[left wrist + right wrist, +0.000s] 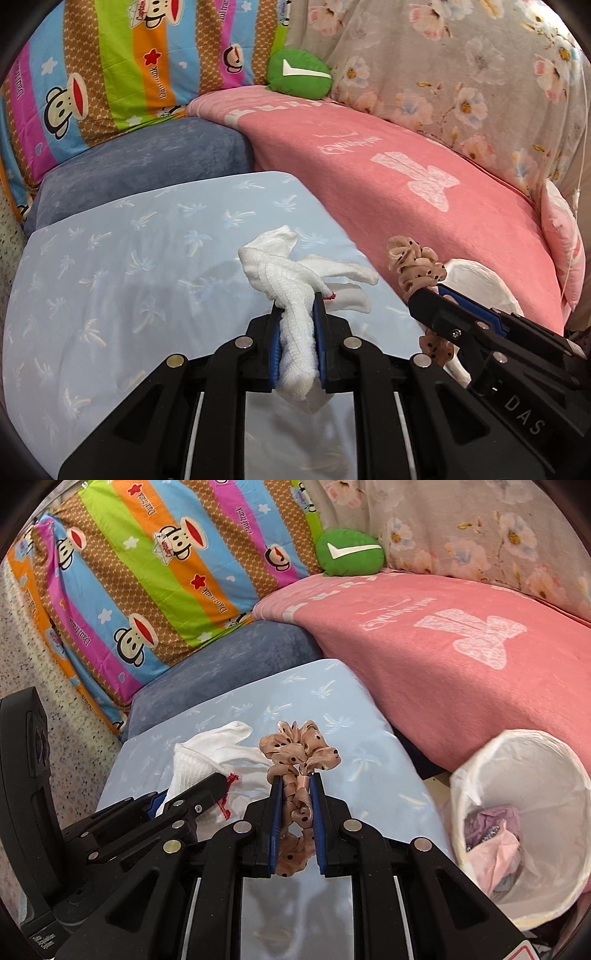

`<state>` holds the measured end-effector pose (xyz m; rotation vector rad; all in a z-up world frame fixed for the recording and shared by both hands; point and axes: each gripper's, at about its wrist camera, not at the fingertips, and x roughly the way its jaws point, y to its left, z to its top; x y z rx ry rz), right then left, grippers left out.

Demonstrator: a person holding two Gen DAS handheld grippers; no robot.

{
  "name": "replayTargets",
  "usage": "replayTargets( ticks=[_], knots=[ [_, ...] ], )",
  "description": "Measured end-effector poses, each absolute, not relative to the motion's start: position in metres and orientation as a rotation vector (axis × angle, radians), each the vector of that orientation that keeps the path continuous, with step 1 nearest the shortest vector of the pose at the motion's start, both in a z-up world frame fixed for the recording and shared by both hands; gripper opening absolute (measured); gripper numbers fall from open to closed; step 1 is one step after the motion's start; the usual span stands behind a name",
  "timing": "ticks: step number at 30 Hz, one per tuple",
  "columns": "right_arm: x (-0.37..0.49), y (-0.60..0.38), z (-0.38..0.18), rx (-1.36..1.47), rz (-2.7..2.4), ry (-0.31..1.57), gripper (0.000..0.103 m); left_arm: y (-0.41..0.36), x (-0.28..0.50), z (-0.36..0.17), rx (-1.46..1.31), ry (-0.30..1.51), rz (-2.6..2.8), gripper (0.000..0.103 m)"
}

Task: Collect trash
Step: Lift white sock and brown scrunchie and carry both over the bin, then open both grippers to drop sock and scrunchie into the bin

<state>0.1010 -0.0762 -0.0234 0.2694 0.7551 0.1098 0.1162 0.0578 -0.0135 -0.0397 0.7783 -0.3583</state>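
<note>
Left tongs (pixel 298 314) clamping white glove (pixel 295 273), right tongs (pixel 296 786) gripping scrunchie (pixel 299 749), blue sheet (pixel 110 277), pink blanket (pixel 443 657)

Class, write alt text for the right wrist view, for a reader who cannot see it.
The right gripper clamps a tan polka-dot scrunchie above a pale blue pillow. To its left, the left gripper holds a white glove; to its right stands a white-lined bin with trash inside.
</note>
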Motion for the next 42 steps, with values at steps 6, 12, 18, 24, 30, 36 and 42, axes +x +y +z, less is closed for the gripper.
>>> replayTargets(
  ticks=[6, 12, 18, 24, 30, 36, 42],
  knots=[
    [0.077, -0.106, -0.018, 0.300, 0.073, 0.733, 0.015, 0.034, 0.098, -0.010, -0.030, 0.774, -0.401, 0.015],
    [0.059, -0.134, -0.016, 0.336, 0.033, 0.715, 0.015, 0.009, 0.085, -0.006, -0.011, 0.768, -0.442, 0.015],
    [0.046, -0.159, -0.015, 0.361, 0.000, 0.698, 0.016, -0.017, 0.076, -0.004, 0.012, 0.767, -0.482, 0.015],
    [0.034, -0.185, -0.017, 0.385, -0.041, 0.688, 0.016, -0.042, 0.069, 0.000, 0.036, 0.757, -0.529, 0.015],
    [0.022, -0.216, -0.021, 0.412, -0.094, 0.680, 0.016, -0.067, 0.064, -0.002, 0.050, 0.763, -0.571, 0.015],
    [0.014, -0.243, -0.027, 0.431, -0.137, 0.681, 0.018, -0.092, 0.064, -0.005, 0.066, 0.778, -0.610, 0.016],
    [0.011, -0.261, -0.030, 0.435, -0.160, 0.679, 0.020, -0.111, 0.065, -0.012, 0.078, 0.797, -0.641, 0.018]
  ],
)
